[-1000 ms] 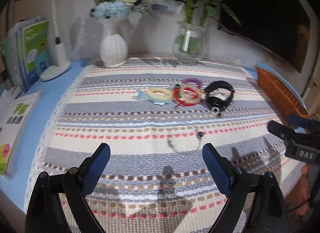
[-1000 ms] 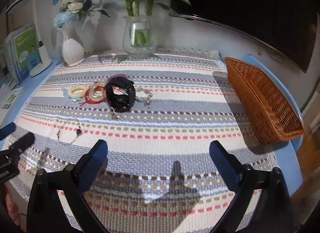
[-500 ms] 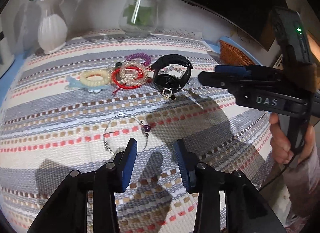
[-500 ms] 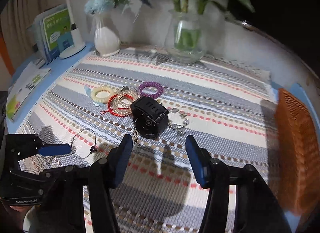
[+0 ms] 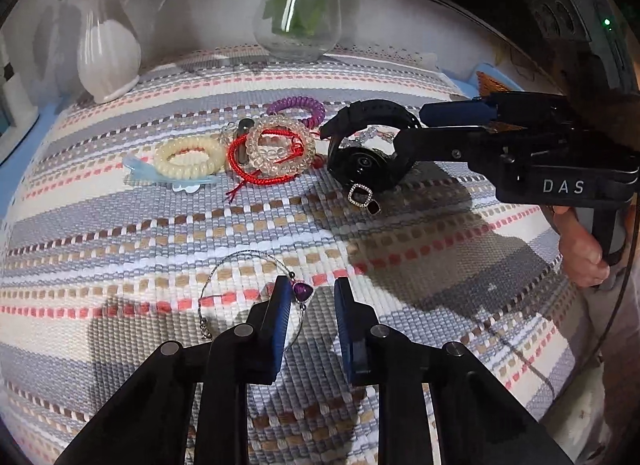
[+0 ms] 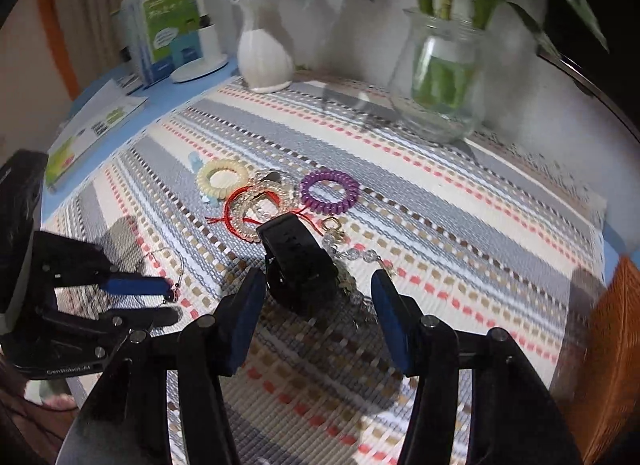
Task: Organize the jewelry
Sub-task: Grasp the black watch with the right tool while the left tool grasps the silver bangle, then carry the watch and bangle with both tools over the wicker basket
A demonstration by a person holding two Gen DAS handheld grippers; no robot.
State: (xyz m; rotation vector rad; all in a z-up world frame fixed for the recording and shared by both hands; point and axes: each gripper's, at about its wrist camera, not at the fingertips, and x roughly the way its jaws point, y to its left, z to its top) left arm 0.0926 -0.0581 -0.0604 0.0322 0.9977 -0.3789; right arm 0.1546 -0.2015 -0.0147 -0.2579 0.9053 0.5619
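Two coil hair ties (image 5: 295,106) (one purple, one cream), two vases (image 5: 107,54), one black watch (image 5: 366,153), one wire bangle (image 5: 224,285).

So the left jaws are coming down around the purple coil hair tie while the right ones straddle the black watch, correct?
Not quite. The left gripper is closing around the thin silver bracelet with the purple heart charm, as the left wrist view shows. The purple coil hair tie lies untouched farther back. The right gripper does straddle the black watch.
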